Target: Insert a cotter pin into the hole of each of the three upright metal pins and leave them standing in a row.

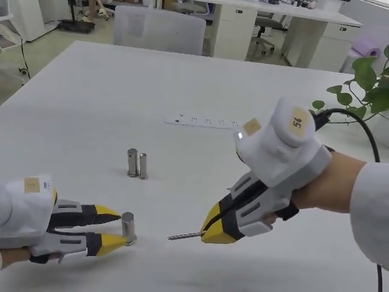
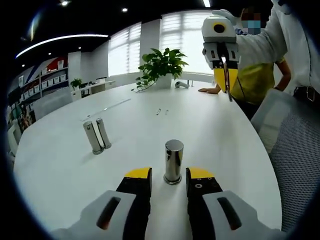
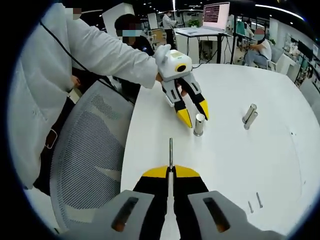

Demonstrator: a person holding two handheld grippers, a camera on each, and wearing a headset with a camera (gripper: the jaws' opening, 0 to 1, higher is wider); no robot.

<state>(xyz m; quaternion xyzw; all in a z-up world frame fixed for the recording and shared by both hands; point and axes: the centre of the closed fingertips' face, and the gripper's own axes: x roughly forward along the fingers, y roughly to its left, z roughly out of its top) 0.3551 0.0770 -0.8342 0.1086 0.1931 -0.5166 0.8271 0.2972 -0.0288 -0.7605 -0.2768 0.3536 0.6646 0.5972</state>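
Cotter pin (image 1: 185,235) sat pinched in R gripper (image 1: 209,230), jaws pressed together on it, shaft pointing at near metal pin (image 1: 127,226) w/ a gap between. That pin stood upright btwn spread tips of L gripper (image 1: 117,227). Two other metal pins (image 1: 137,163) stood side by side farther back on table (image 1: 91,91), power strip (image 1: 203,121) beyond.

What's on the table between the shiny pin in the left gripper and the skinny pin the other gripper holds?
Nothing: in the head view the table is bare between that metal pin and the cotter pin in the right gripper.
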